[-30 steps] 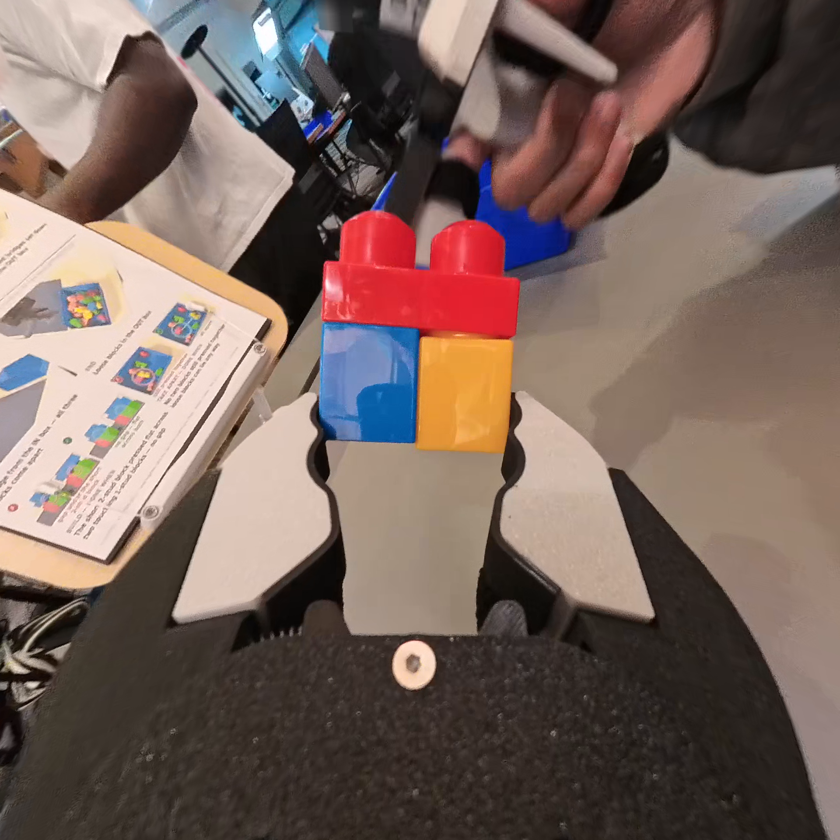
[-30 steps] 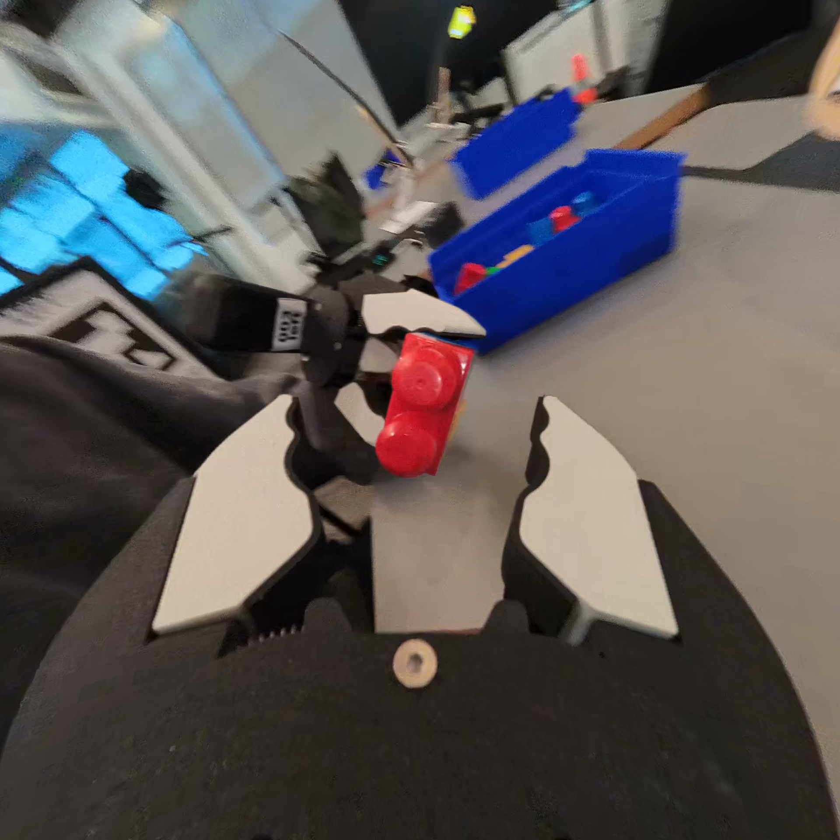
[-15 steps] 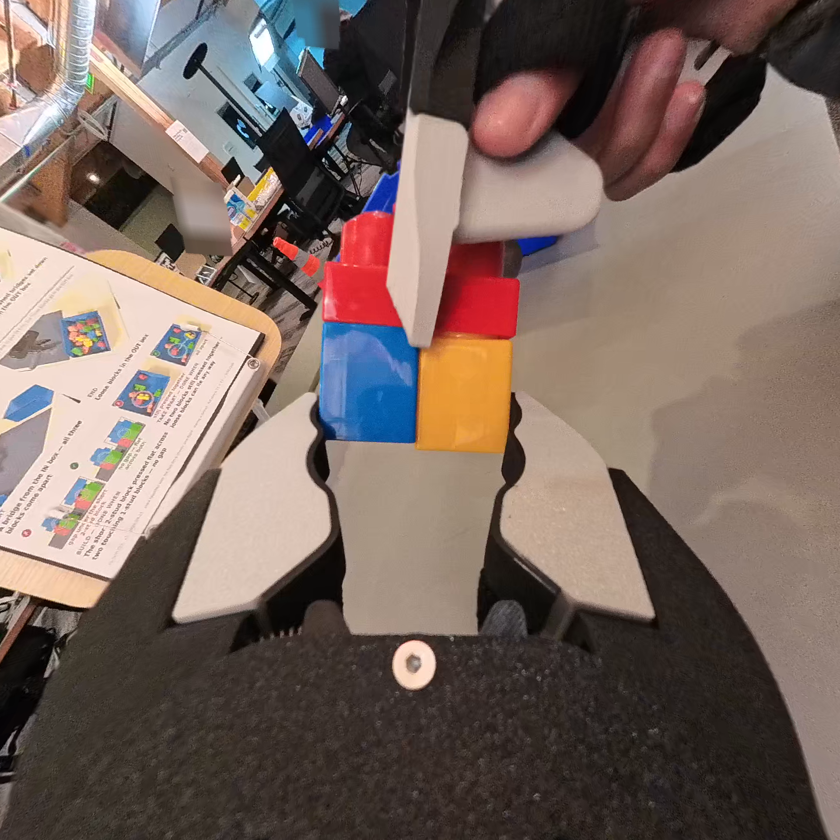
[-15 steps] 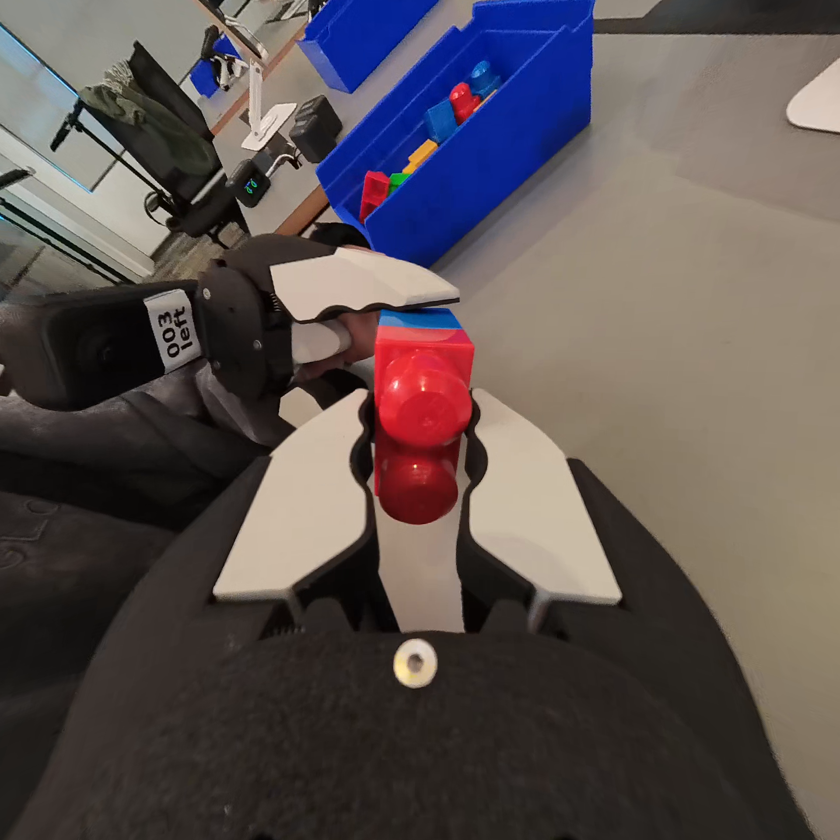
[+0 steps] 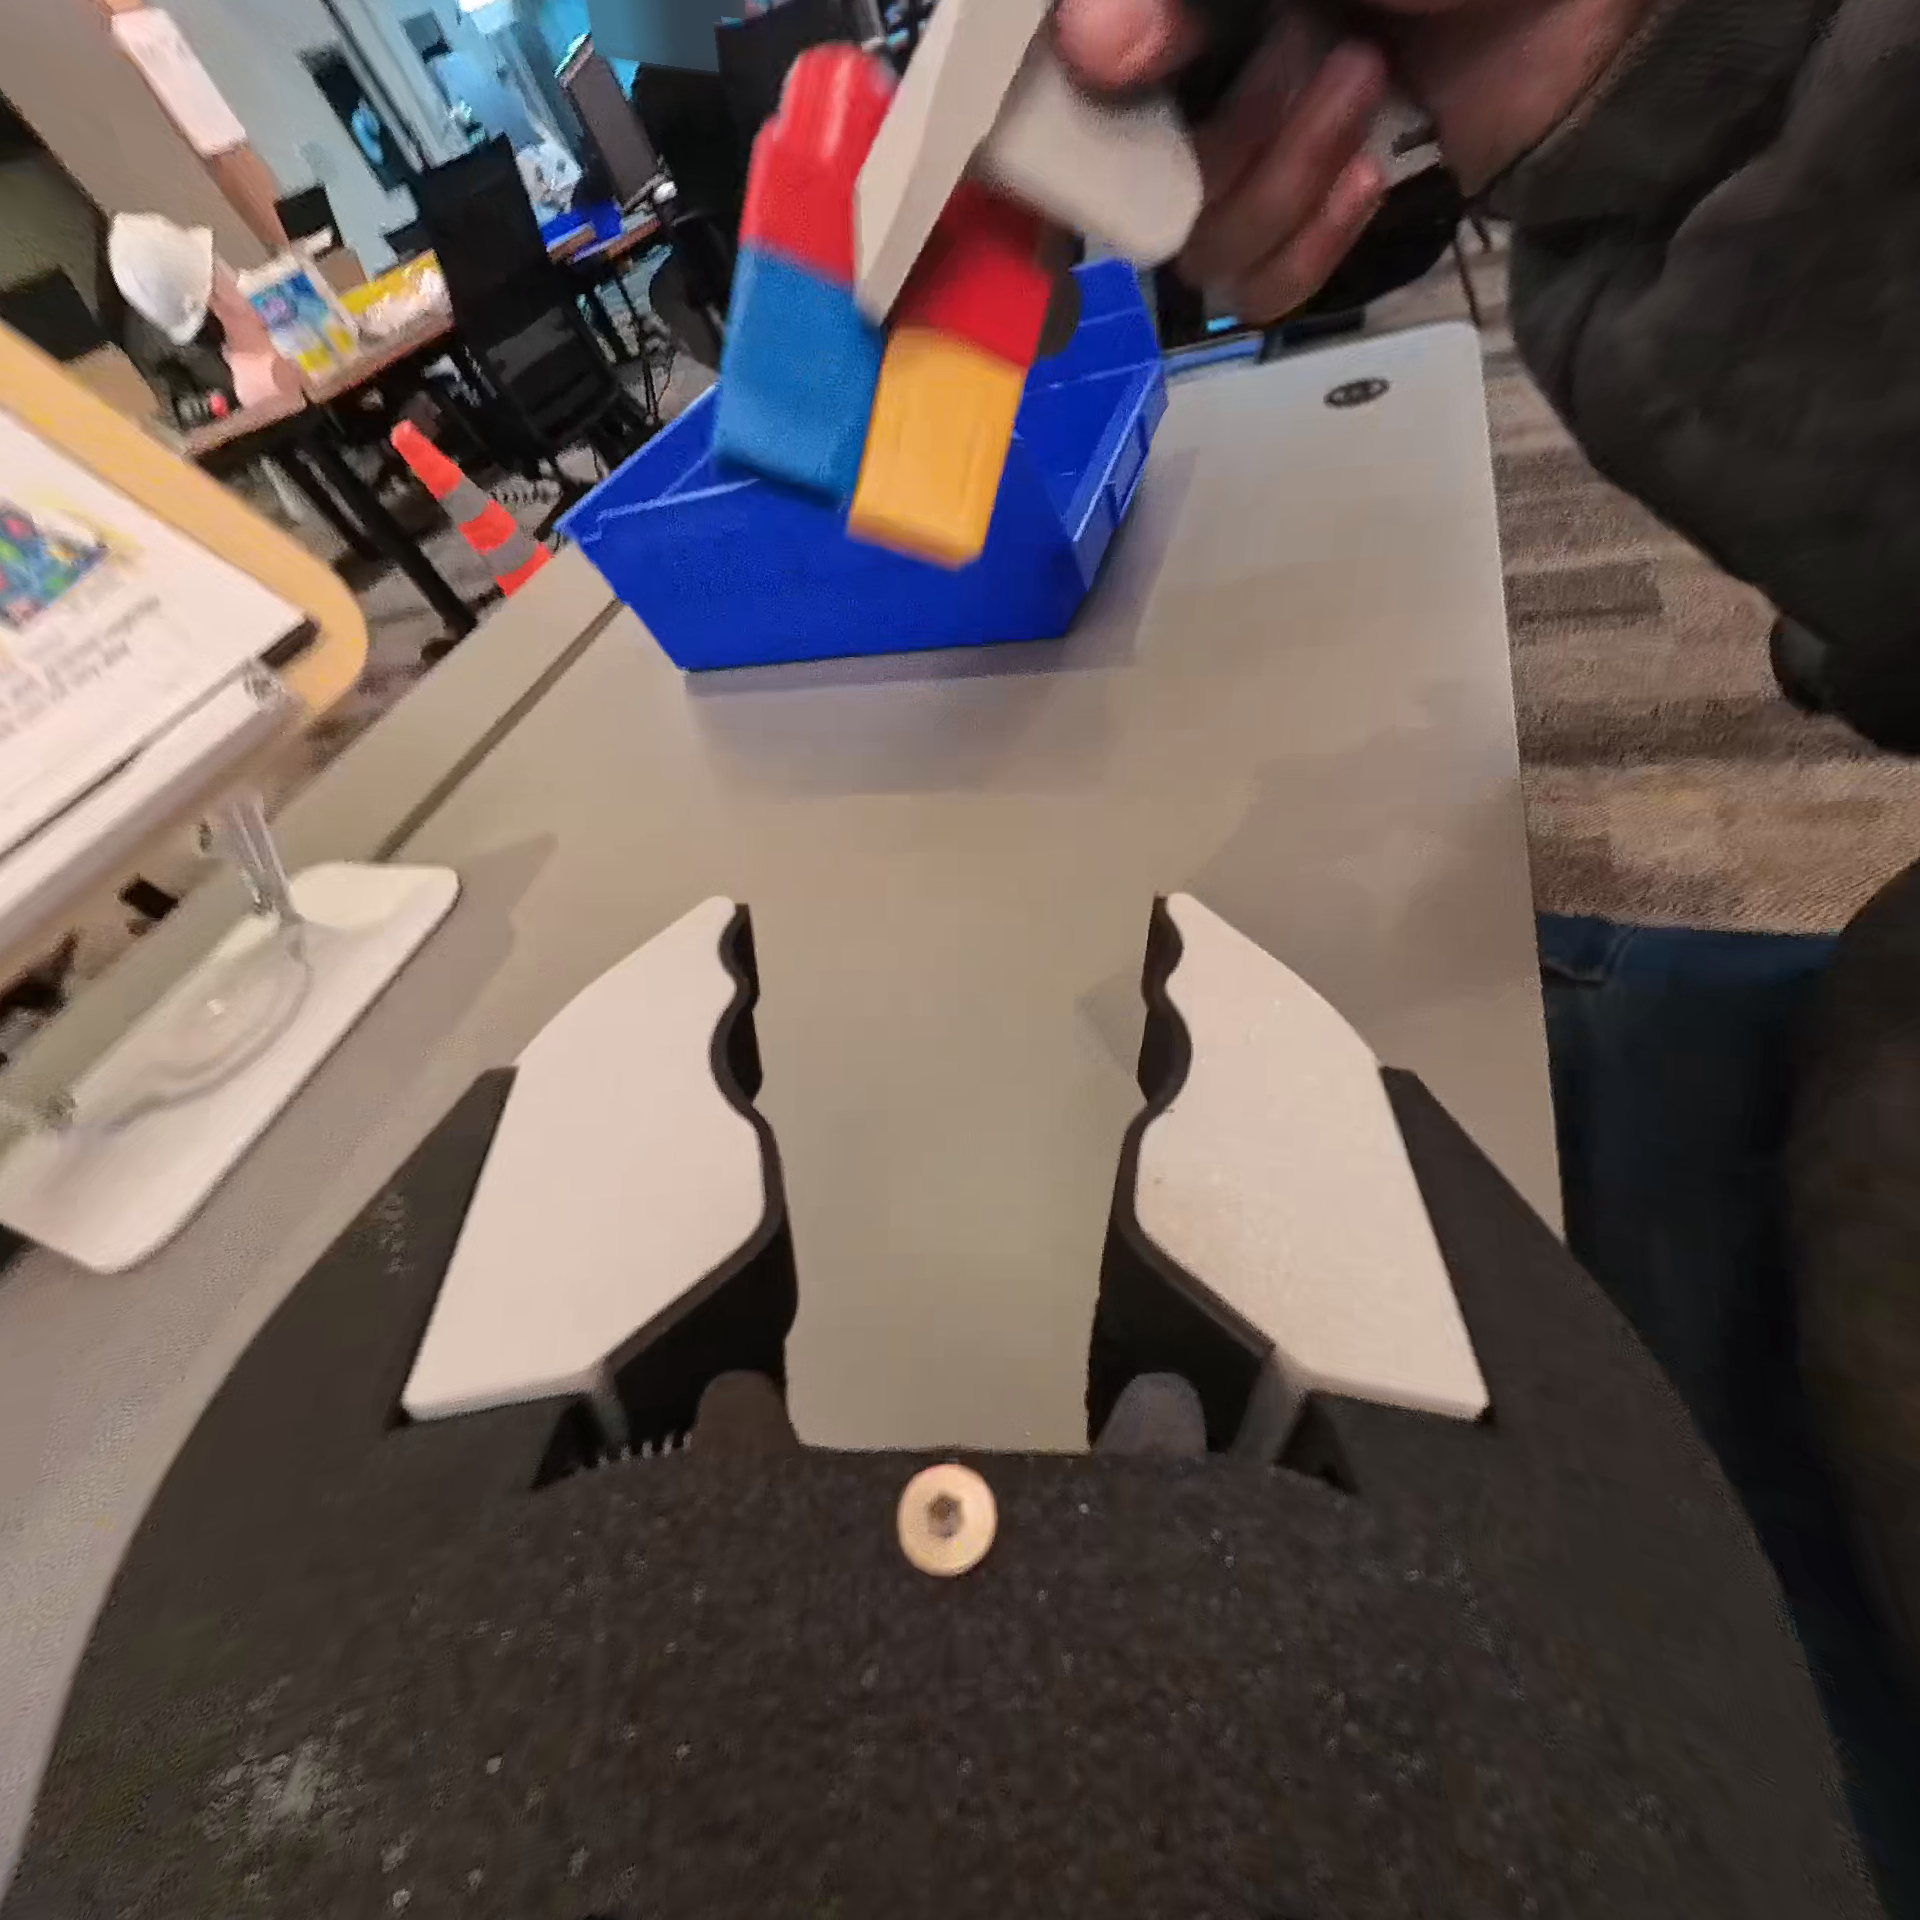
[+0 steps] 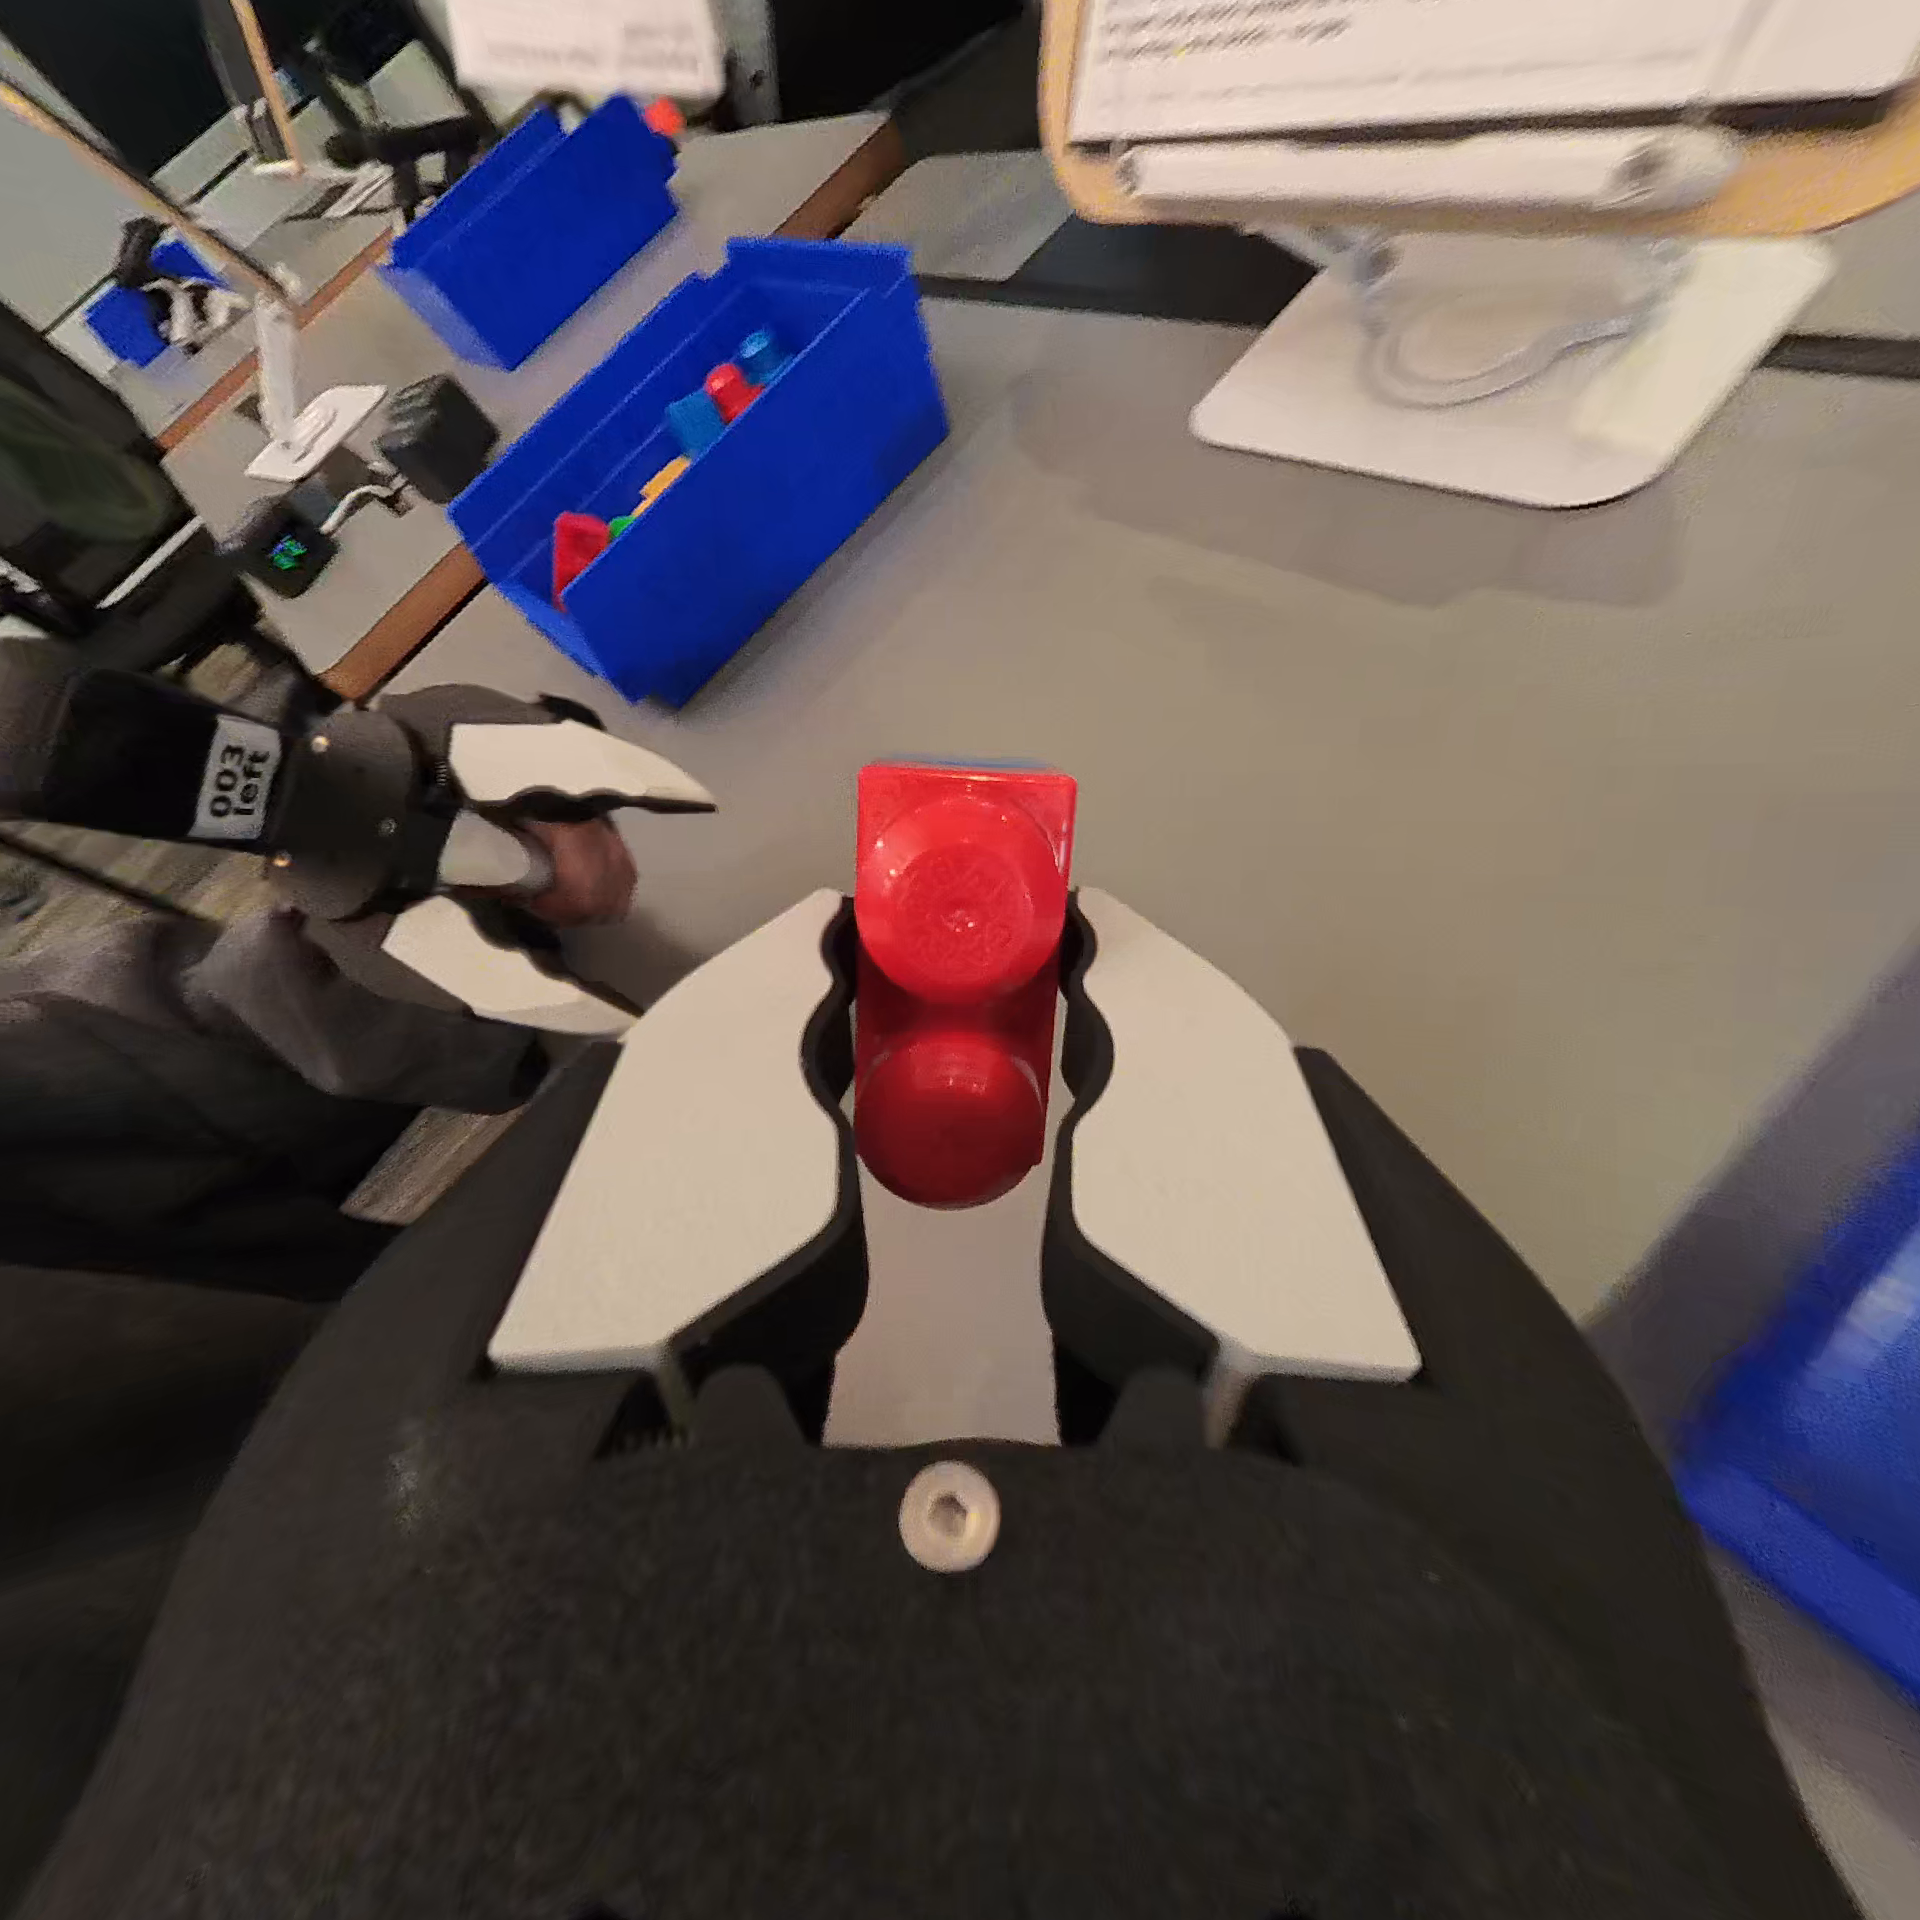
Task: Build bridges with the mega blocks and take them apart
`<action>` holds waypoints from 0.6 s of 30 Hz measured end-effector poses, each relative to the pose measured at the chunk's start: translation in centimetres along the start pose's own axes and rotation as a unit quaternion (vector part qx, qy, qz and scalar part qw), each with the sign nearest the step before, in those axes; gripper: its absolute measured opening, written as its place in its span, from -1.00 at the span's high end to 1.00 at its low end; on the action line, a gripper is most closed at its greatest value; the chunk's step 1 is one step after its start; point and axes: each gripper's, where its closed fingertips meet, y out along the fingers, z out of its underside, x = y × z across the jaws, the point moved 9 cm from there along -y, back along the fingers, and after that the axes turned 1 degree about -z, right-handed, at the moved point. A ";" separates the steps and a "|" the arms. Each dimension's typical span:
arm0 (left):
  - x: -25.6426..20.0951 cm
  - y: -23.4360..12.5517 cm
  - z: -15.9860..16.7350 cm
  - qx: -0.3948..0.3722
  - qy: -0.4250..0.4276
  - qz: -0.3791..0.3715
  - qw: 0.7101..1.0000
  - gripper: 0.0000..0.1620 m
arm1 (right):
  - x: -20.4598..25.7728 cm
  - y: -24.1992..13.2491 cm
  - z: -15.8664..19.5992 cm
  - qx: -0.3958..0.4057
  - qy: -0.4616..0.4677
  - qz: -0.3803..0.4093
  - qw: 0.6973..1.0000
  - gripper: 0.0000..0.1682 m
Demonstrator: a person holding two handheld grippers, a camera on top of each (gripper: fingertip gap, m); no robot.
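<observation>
The bridge is a red two-stud block [image 5: 810,166] on top of a blue block [image 5: 795,384] and a yellow block [image 5: 930,436]. It hangs tilted in the air above the table, in front of a blue bin [image 5: 831,592]. My right gripper [image 6: 961,904] is shut on the red block [image 6: 961,987]; one of its grey fingers [image 5: 935,135] shows in the left wrist view. My left gripper [image 5: 948,914] is open and empty, low over the grey table [image 5: 935,779] and apart from the bridge. It also shows in the right wrist view [image 6: 665,914].
A blue bin [image 6: 727,551] with several loose blocks stands on the table, with another blue bin [image 6: 520,239] behind it. A third blue bin [image 6: 1829,1403] is at the right edge. An instruction board on a white stand [image 6: 1507,395] stands beside them [image 5: 208,1039]. My right fingertips sit around 15 cm from my left ones.
My right gripper came down, shut on the red block and lifted the whole bridge. My left gripper let go of the blue and yellow blocks and drew back.
</observation>
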 end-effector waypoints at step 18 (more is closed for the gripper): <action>5.7 -1.8 4.4 -0.002 -0.221 -0.069 0.973 0.29 | -23.5 -6.8 -2.8 0.127 0.095 0.315 0.936 0.56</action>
